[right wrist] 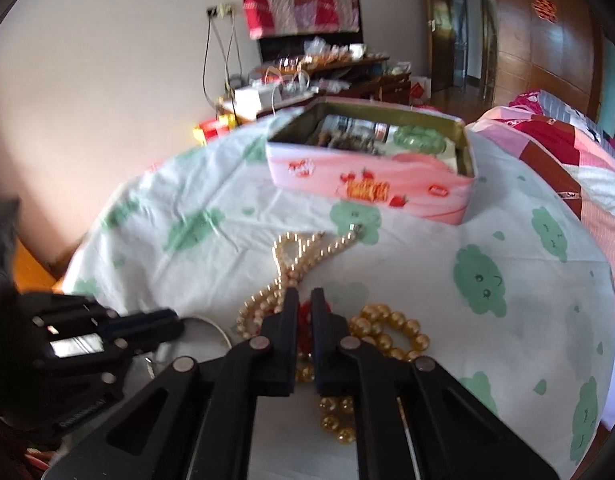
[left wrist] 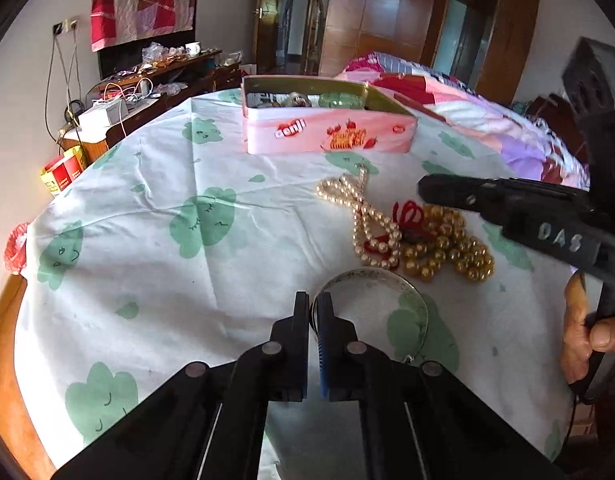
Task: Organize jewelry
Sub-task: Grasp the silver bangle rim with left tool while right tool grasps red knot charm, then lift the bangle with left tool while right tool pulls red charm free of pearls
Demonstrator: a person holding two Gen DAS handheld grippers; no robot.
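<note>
Round table covered by a white cloth printed with green clouds. Cluttered wooden sideboard at ten o'clock against the wall, patchwork fabric hung above it. Bed with pink and red quilt at two o'clock. Brown wooden doors at twelve o'clock.

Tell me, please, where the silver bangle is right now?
In the left wrist view, the silver bangle lies on the cloud-print tablecloth, just below the gold bead strand, its left rim pinched in the left gripper.
</note>
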